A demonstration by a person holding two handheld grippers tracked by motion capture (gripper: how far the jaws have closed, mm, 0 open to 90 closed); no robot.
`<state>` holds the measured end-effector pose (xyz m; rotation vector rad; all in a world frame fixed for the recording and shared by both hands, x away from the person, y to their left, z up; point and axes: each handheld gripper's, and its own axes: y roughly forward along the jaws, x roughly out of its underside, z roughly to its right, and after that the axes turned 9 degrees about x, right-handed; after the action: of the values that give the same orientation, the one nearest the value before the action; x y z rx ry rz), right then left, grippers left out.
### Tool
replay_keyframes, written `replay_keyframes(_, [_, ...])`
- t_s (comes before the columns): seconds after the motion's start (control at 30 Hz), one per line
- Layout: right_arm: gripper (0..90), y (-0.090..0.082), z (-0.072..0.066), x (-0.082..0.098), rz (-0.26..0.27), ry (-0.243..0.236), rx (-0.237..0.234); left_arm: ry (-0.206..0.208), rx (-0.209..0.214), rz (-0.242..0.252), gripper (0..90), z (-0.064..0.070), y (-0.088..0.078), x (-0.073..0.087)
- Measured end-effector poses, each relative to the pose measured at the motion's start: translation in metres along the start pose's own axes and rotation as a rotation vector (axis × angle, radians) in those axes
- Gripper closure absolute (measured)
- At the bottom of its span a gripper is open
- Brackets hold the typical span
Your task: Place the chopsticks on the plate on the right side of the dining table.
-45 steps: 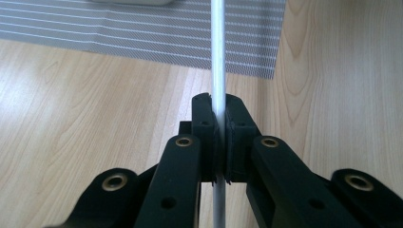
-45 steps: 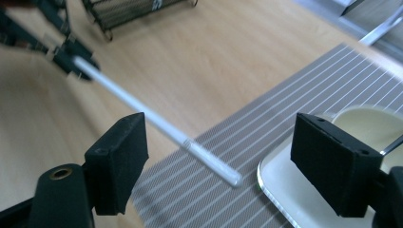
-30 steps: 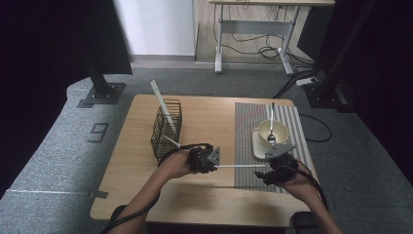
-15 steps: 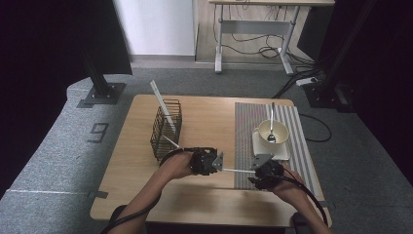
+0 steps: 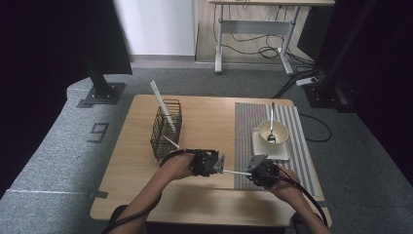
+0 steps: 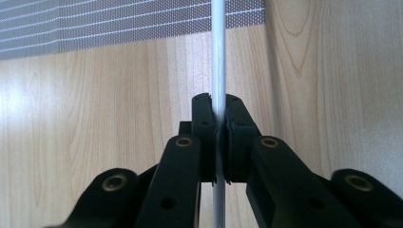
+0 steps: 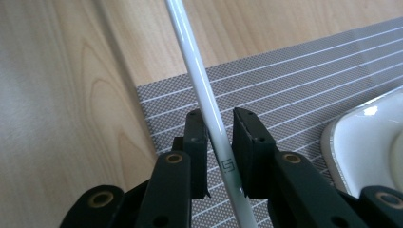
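My high view looks down the table (image 5: 204, 204); both gripper views sit close, sharing the striped mat (image 6: 119, 21).

left gripper (image 6: 219, 124): black jaws, brass-ringed screw holes | right gripper (image 7: 220, 127): same black build, black cable at 5 o'clock | forearms bare

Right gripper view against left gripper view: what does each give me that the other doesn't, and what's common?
Right gripper view: the white dish at the edge, a printed mark on the stick, and the right gripper, whose jaws have just been closing, with a gap left between the stick and one jaw.
Left gripper view: the left gripper clamped tight on the stick.
Both: the white stick, the wooden table and the striped mat.
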<state>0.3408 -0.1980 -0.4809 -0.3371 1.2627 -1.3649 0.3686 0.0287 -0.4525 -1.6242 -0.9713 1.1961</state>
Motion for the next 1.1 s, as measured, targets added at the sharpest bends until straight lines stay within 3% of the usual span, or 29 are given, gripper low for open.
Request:
replay_keyframes(0.23, [79.4, -0.002, -0.003, 0.0, -0.009, -0.046, -0.042, 0.031, -0.025, -0.002, 84.6, 0.002, 0.0, 0.0])
replay_keyframes(0.5, [82.7, -0.008, -0.006, -0.001, 0.006, -0.083, -0.109, 0.014, -0.043, 0.026, 81.2, 0.001, -0.003, 0.002])
replay_keyframes(0.7, [82.9, -0.013, -0.004, 0.0, 0.024, -0.074, -0.12, -0.024, -0.061, 0.072, 77.5, 0.001, -0.005, 0.005])
replay_keyframes(0.93, [82.9, -0.016, 0.001, 0.002, 0.035, -0.058, -0.101, -0.081, -0.103, 0.13, 62.9, 0.001, -0.007, 0.008])
replay_keyframes(1.1, [82.9, -0.017, 0.002, 0.003, 0.033, -0.056, -0.096, -0.159, -0.116, 0.184, 48.4, 0.002, -0.008, 0.011])
